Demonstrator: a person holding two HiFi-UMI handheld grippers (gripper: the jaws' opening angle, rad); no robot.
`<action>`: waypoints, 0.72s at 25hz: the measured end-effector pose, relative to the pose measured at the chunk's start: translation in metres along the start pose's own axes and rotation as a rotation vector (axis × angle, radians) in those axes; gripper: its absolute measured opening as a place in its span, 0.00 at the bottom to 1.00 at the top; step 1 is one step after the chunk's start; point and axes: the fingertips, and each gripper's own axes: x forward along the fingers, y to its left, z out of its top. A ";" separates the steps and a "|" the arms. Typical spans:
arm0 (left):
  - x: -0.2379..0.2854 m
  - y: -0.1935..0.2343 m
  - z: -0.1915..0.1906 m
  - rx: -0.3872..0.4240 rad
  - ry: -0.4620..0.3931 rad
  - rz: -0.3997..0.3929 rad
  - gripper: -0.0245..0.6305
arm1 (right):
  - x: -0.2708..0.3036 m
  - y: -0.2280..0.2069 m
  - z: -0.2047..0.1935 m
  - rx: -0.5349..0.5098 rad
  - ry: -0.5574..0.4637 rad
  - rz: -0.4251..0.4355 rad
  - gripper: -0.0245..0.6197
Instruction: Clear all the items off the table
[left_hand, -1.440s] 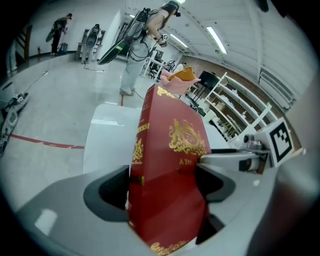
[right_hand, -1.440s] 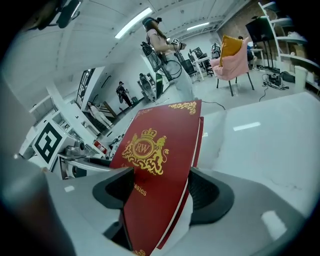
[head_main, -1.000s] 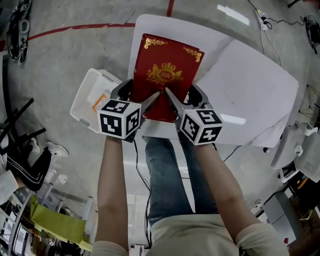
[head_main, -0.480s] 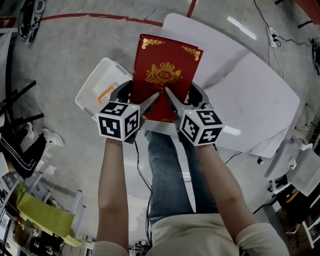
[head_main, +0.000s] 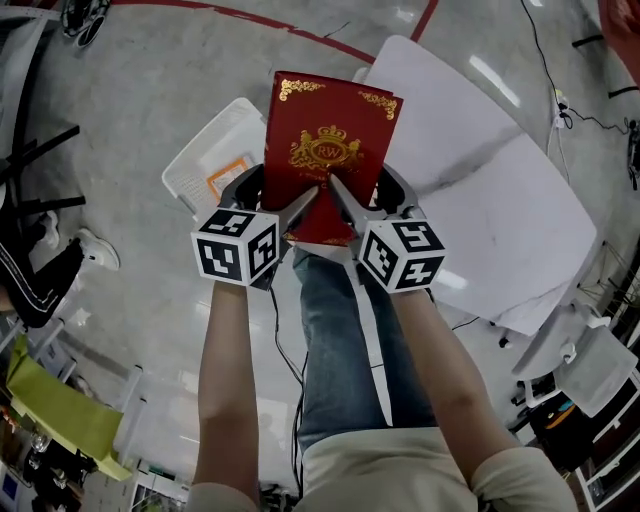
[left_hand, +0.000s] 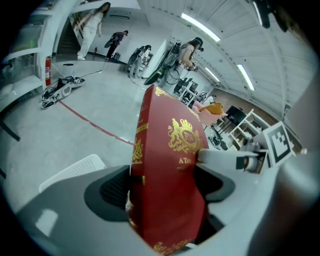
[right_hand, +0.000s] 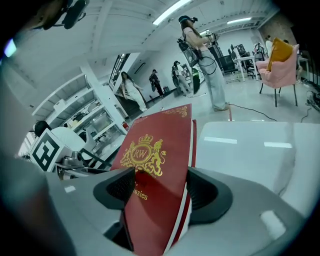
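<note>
A flat red box (head_main: 330, 130) with a gold crest is held in the air between both grippers. My left gripper (head_main: 280, 195) is shut on its near left corner and my right gripper (head_main: 368, 195) on its near right corner. In the left gripper view the red box (left_hand: 170, 175) stands edge-up between the pads of the left gripper (left_hand: 165, 186). The right gripper view shows the red box (right_hand: 155, 165) clamped in the right gripper (right_hand: 162, 192). The box hangs over the floor, between the white basket (head_main: 215, 165) and the white table (head_main: 500, 200).
The white basket (left_hand: 75, 170) stands on the floor to the left with an orange-printed item inside. The white table (right_hand: 250, 145) lies to the right. A red line (head_main: 290, 25) crosses the floor. Several people and a pink chair (right_hand: 280, 60) are far off.
Both grippers have carried the red box leftward off the table's corner, toward the basket. The grip on the box looks the same.
</note>
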 end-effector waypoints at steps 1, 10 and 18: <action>-0.004 0.006 -0.001 -0.012 -0.008 0.005 0.66 | 0.004 0.006 0.000 -0.009 0.005 0.007 0.54; -0.045 0.055 -0.017 -0.101 -0.064 0.064 0.66 | 0.035 0.063 -0.011 -0.078 0.046 0.074 0.54; -0.075 0.099 -0.041 -0.166 -0.098 0.098 0.66 | 0.063 0.111 -0.032 -0.128 0.092 0.114 0.54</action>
